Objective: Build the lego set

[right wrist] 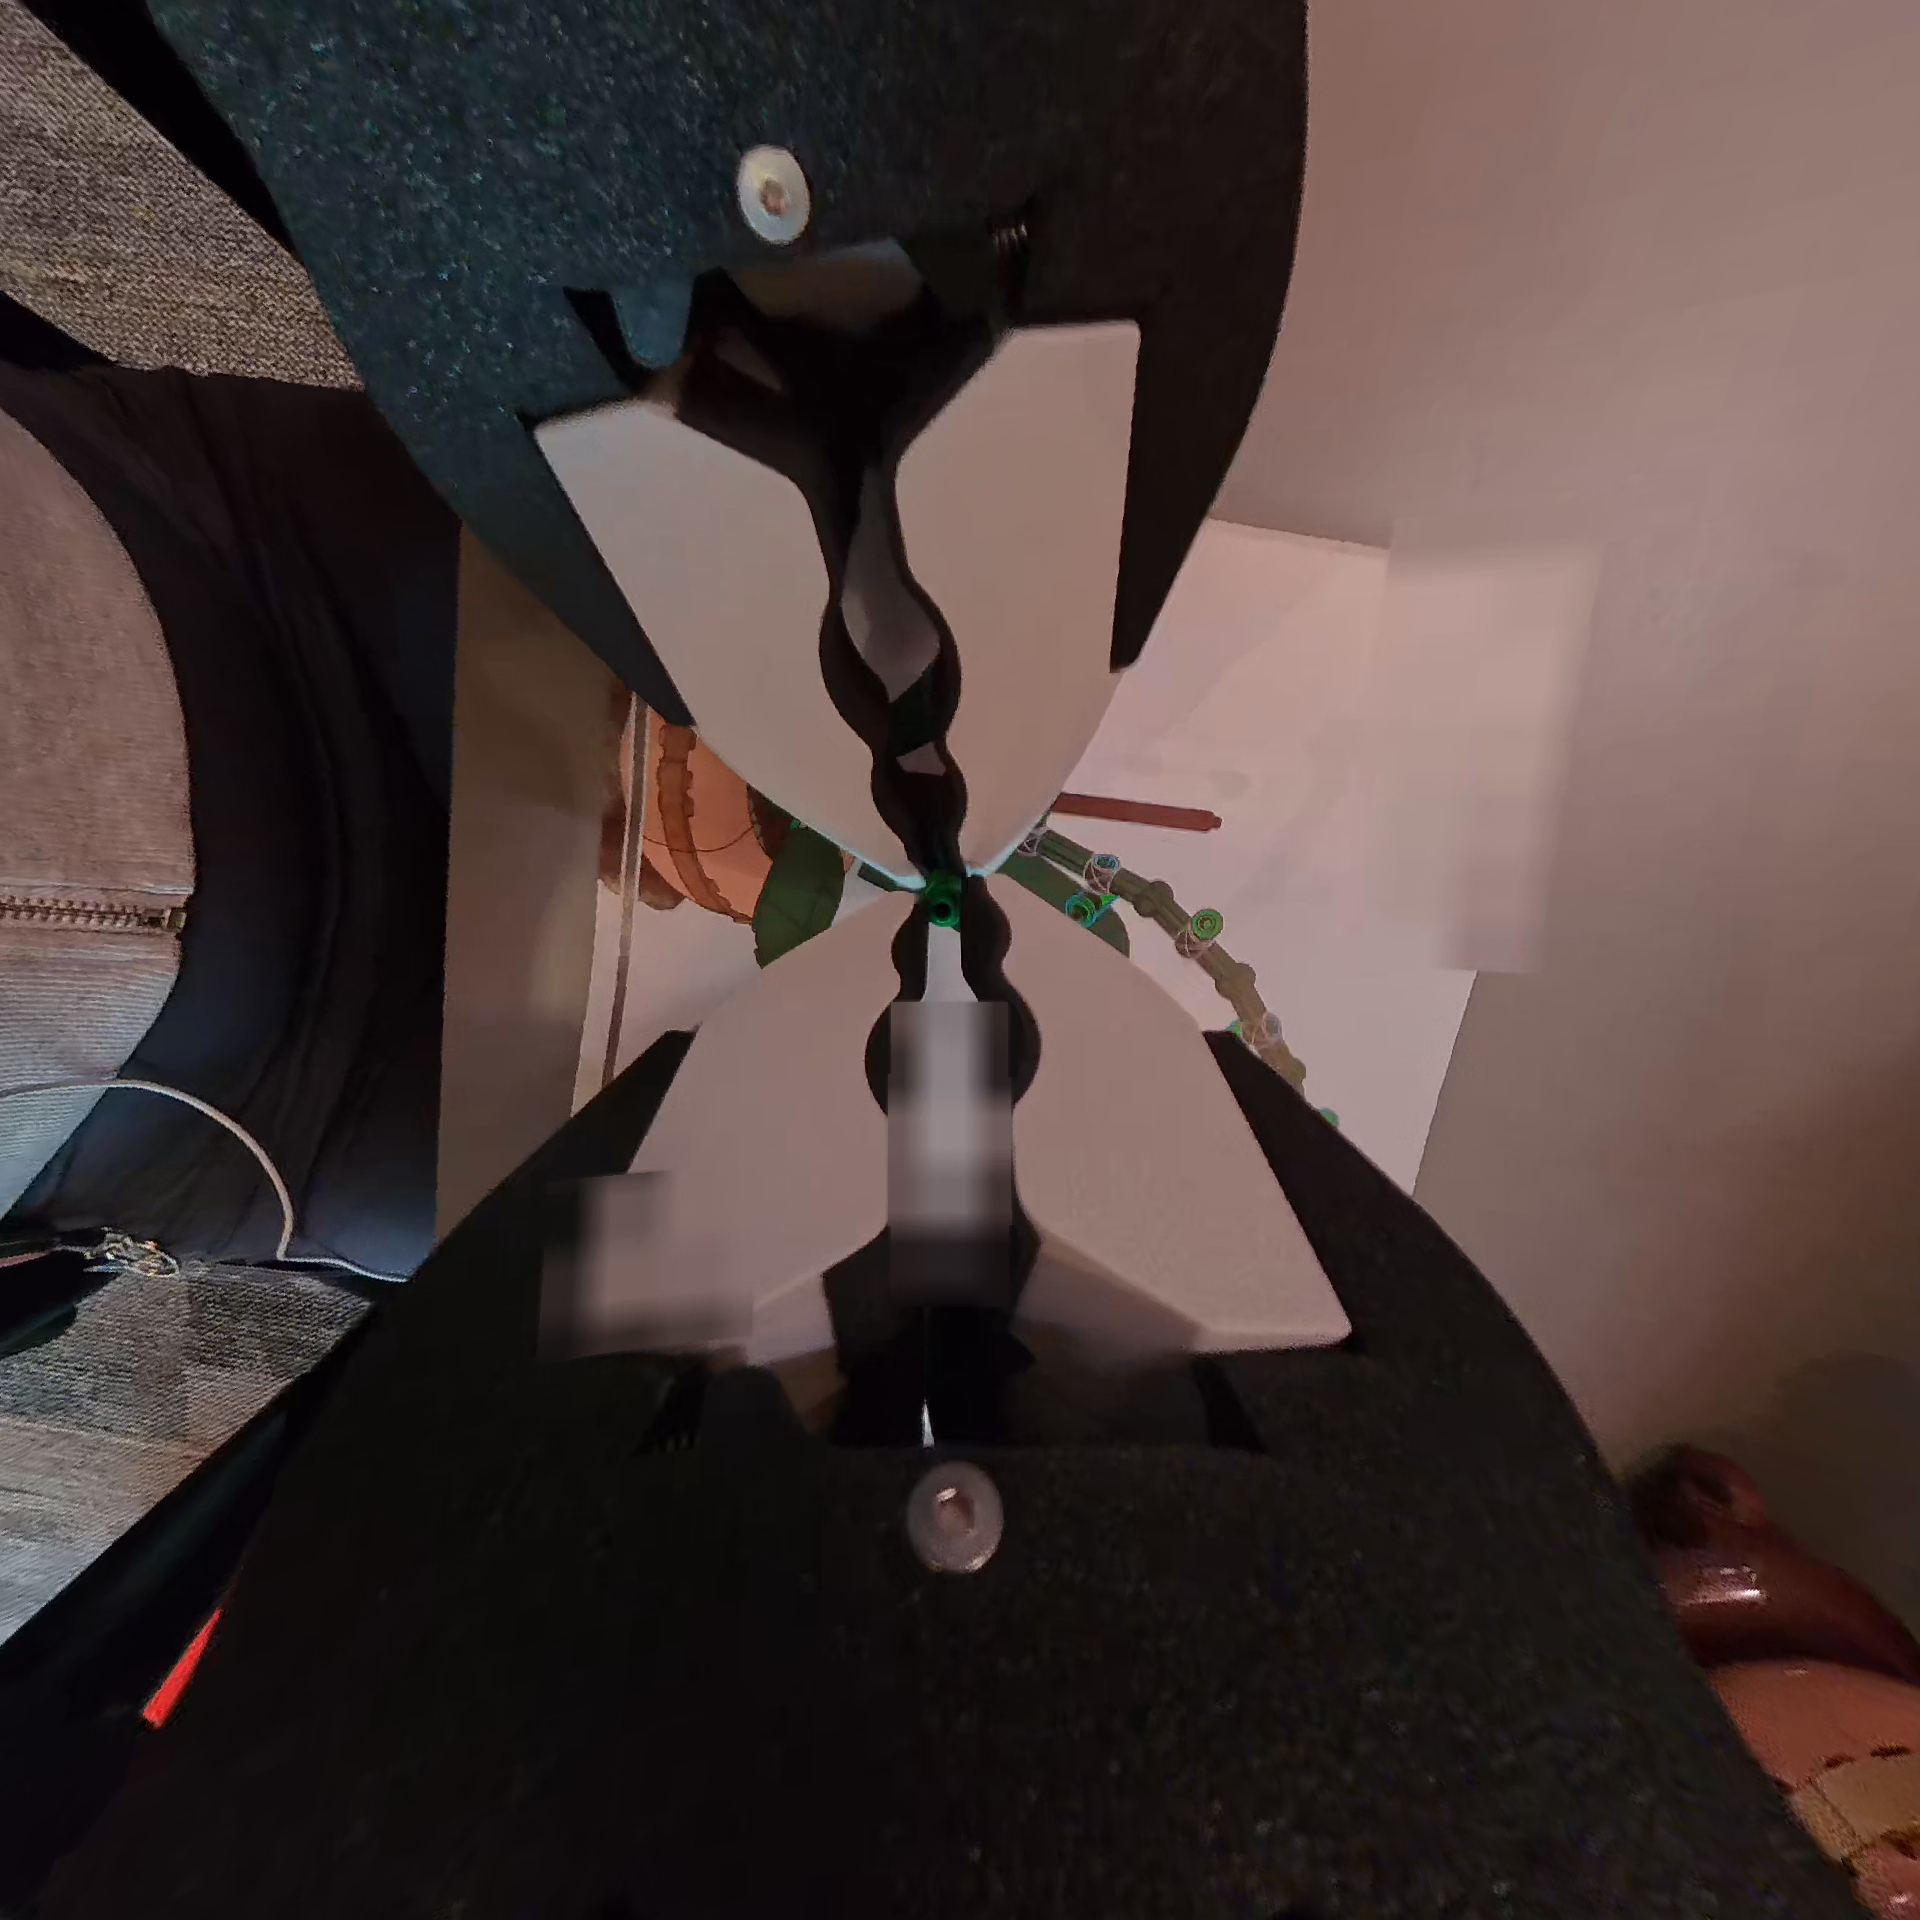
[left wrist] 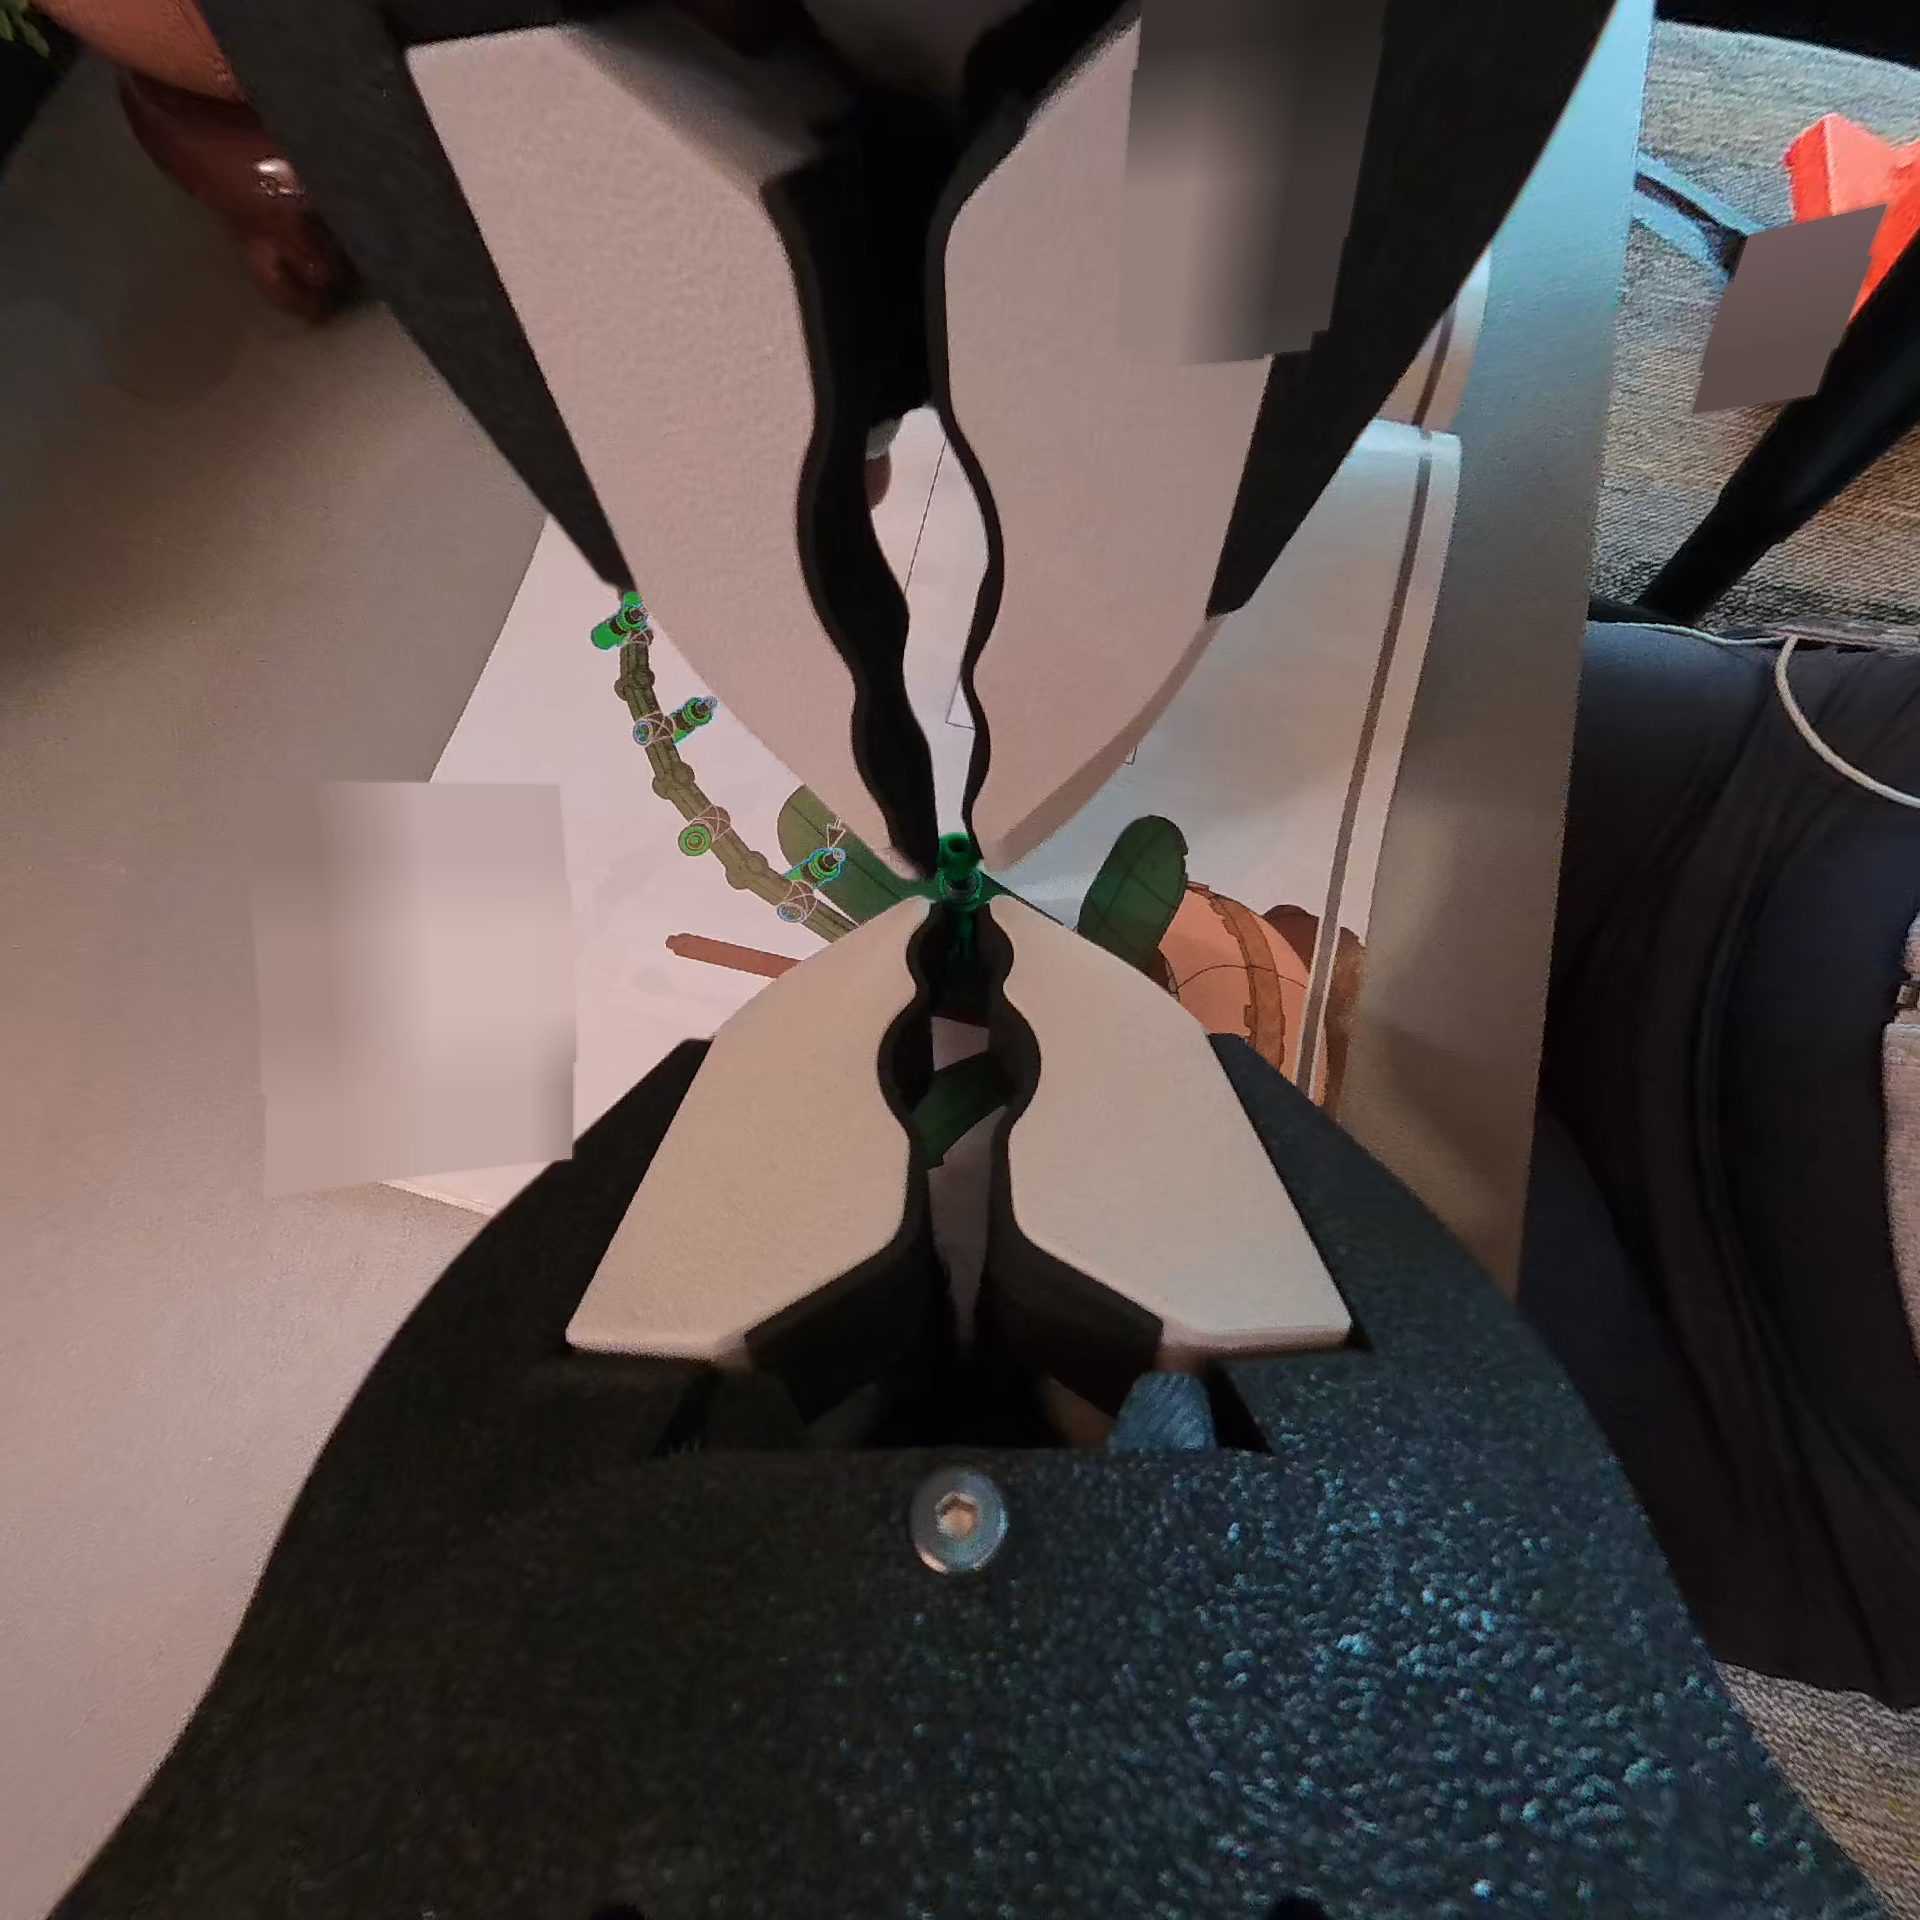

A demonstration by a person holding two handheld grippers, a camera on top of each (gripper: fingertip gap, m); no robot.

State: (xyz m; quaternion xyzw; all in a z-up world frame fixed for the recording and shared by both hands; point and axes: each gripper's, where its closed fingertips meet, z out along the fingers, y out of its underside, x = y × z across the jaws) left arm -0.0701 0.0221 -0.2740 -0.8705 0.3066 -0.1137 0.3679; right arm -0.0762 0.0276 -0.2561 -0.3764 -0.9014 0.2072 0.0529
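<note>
My two grippers meet tip to tip above a printed sheet. In the left wrist view my left gripper (left wrist: 958,916) comes up from the bottom and is shut on a small green plastic piece (left wrist: 956,873), whose thin green stem runs back between the fingers. The right gripper (left wrist: 940,844) comes down from the top, and its tips close on the same green bit. In the right wrist view my right gripper (right wrist: 940,925) is shut on the small green piece (right wrist: 940,900), with the left gripper (right wrist: 928,868) touching it from above. I cannot tell whether the green bit is one part or two joined parts.
A printed sheet (left wrist: 623,935) showing a green stem, leaves and a tan pot lies on the pale table (left wrist: 156,520). A brown glossy object (left wrist: 281,208) sits at the table's far corner. A seated person in dark clothes (left wrist: 1714,1143) is beside the table edge. An orange-red object (left wrist: 1849,166) lies on the carpet. Both grippers' tips are close together, under 4 cm apart.
</note>
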